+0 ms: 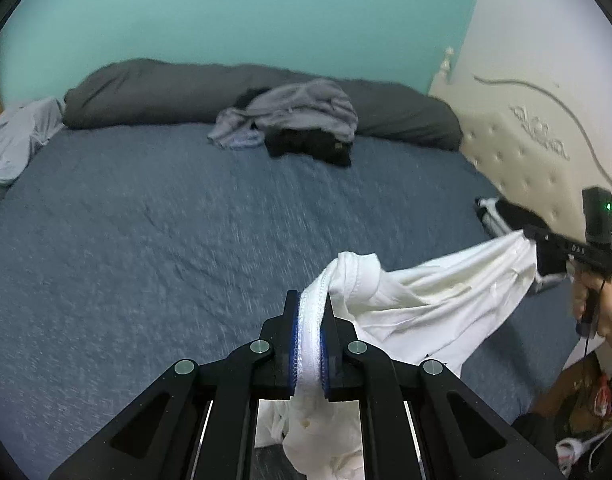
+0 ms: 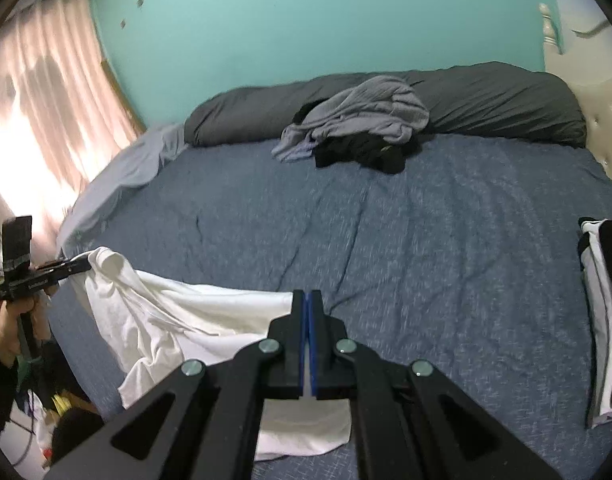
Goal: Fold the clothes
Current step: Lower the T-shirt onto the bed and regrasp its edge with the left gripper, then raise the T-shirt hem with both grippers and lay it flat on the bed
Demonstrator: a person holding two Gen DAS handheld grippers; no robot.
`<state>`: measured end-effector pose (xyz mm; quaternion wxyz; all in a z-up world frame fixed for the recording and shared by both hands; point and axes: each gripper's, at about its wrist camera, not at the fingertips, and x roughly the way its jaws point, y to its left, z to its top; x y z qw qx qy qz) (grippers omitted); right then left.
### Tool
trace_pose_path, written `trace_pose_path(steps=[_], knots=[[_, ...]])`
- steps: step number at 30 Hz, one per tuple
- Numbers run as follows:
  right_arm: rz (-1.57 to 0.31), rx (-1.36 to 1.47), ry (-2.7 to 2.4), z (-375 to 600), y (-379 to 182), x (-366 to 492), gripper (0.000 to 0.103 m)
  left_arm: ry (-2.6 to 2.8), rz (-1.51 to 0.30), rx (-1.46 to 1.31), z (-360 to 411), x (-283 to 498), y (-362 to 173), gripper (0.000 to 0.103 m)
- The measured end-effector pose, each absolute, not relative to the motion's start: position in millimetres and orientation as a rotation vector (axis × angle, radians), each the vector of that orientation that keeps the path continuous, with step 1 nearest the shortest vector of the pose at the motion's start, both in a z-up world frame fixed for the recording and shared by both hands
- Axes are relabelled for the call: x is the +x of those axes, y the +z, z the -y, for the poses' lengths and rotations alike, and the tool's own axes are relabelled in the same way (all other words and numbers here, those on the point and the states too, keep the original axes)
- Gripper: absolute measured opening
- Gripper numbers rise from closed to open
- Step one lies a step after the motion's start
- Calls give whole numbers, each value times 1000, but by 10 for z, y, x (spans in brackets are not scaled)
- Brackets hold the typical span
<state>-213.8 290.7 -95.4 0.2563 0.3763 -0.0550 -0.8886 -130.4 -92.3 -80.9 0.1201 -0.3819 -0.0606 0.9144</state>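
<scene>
1. While both claws were pinched down on it, the white shirt [image 1: 425,300] hung stretched between them just above the near edge of the bed [image 1: 154,216]. The left claw [image 1: 309,320] was all but closed, with a thick stitched hem bunched between its blue pads.
2. The right claw [image 2: 308,320] looked fully closed, only a thin edge of the white cloth slipping in between its pads.
3. My take on doing this bit well: keep both grips tight, pull the hands apart so the sag and the twisted knot near the left claw shake out, then lay it flat on the open part of the bed before folding.
4. Risk I saw: the right claw's bite looked shallow, so a hard tug could pop it loose.
5. Further out, the blue bedspread was mostly bare, with a heap of grey and black clothes [image 2: 357,128] against a long dark pillow [image 2: 485,100].
6. A black-and-white garment [image 2: 601,312] sat at the right edge, by the cream headboard [image 1: 517,148]. Teal wall [image 1: 242,16] behind, pink curtains [image 2: 42,92] on the left.
</scene>
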Motion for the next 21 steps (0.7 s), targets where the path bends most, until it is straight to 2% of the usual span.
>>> trace_pose_path(steps=[7, 12, 21], knots=[[215, 938, -2444, -3009, -580, -2182, 1, 2720, 140, -1026, 976, -1339, -406, 8], [184, 914, -2461, -2935, -390, -2429, 1, 2751, 142, -1000, 1068, -1611, -227, 8], [136, 941, -2508, -2810, -395, -3437, 1, 2786, 128, -1025, 1280, -2517, -272, 8]])
